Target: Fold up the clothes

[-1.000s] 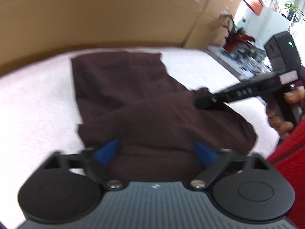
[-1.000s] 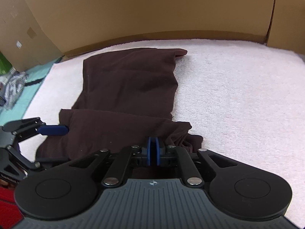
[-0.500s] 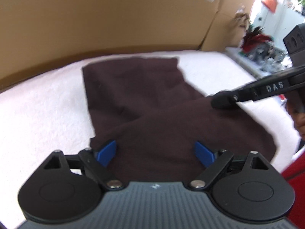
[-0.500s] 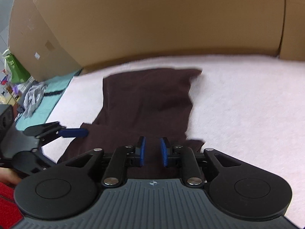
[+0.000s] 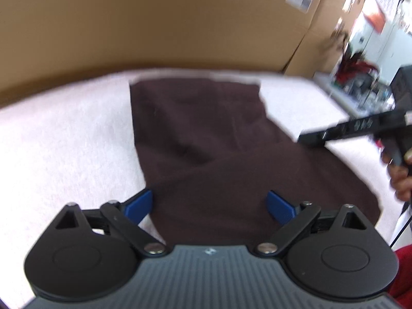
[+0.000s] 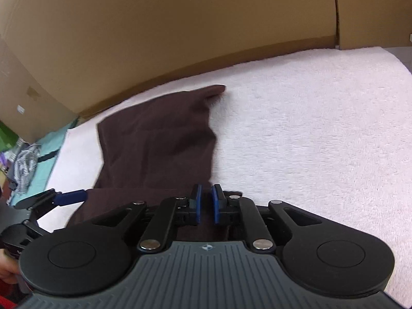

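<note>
A dark brown garment (image 5: 206, 134) lies on the white towelling surface (image 5: 64, 141), its near part folded over the far part. My left gripper (image 5: 209, 204) hovers over the garment's near edge, open wide, with nothing between its blue fingers (image 5: 139, 203). In the right wrist view the same garment (image 6: 159, 134) stretches away to the left. My right gripper (image 6: 206, 203) sits over its near right corner, open by a narrow gap and holding no cloth. The left gripper's blue fingertip (image 6: 70, 197) shows at the left edge.
Cardboard walls (image 6: 180, 31) close off the back of the surface. A teal cloth and a striped fabric (image 6: 25, 159) lie off its left side, and a cluttered shelf (image 5: 360, 87) stands at the right. A hand (image 5: 399, 177) and red sleeve (image 5: 404, 270) are at the right edge.
The right gripper, shut on the garment's near fold a second ago, has opened and let it go. Both grippers have lifted and drawn back; the garment now lies flatter.
</note>
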The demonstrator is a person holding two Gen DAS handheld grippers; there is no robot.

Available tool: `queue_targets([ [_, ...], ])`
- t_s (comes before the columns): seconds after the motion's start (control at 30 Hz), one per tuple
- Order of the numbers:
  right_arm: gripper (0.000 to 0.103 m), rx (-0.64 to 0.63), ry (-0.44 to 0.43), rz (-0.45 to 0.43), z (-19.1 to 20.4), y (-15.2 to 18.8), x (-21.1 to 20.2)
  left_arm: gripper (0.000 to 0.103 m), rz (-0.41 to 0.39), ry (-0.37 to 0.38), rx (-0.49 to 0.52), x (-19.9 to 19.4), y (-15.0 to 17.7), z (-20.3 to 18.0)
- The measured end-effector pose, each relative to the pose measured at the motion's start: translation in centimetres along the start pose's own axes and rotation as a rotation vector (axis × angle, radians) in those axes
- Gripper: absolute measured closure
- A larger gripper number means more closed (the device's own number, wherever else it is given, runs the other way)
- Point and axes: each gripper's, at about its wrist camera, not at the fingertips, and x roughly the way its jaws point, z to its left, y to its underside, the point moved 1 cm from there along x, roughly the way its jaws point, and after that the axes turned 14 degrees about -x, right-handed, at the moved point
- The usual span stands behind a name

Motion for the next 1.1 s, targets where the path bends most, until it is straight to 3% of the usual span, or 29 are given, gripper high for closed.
queue_targets([
  [0.13,0.095,0.075,-0.012,0.029,-1.9,-0.6,0.3,0.007,0.003,0.025,-0.024,-0.5,-0.5,0.6],
  [0.2,0.082,0.067,0.016,0.038,-2.2,-1.5,0.1,0.009,-0.033,0.024,-0.042,-1.2,-1.5,1.2],
  [0.27,0.08,0.09,0.009,-0.005,-2.9,-2.7,-0.5,0.007,-0.066,0.048,-0.12,-1.7,-3.2,2.5],
  [0.4,0.053,0.23,-0.139,-0.015,-4.9,-5.7,0.6,0.004,-0.053,0.115,-0.284,-0.2,-6.8,5.3],
  [0.6,0.052,0.356,-0.207,0.073,-6.8,-9.3,5.6,0.004,0.043,0.17,-0.402,4.1,-10.5,7.3],
  [0.73,0.051,0.279,-0.181,0.143,-6.0,-10.6,8.4,0.004,0.102,0.225,-0.483,6.0,-11.9,8.1],
  [0.87,0.05,0.279,-0.222,0.14,-6.0,-11.3,9.6,0.002,0.129,0.285,-0.559,7.6,-13.0,8.6],
  [0.93,0.054,0.292,-0.255,0.143,-5.9,-11.5,10.1,0.006,0.142,0.316,-0.597,8.4,-13.6,8.9],
  [1.0,0.088,0.257,-0.266,0.148,-5.4,-11.9,10.5,0.018,0.139,0.334,-0.627,8.9,-14.0,8.9],
  [1.1,0.096,0.205,-0.252,0.116,-4.9,-12.7,10.2,0.036,0.112,0.31,-0.612,8.9,-14.4,8.6],
])
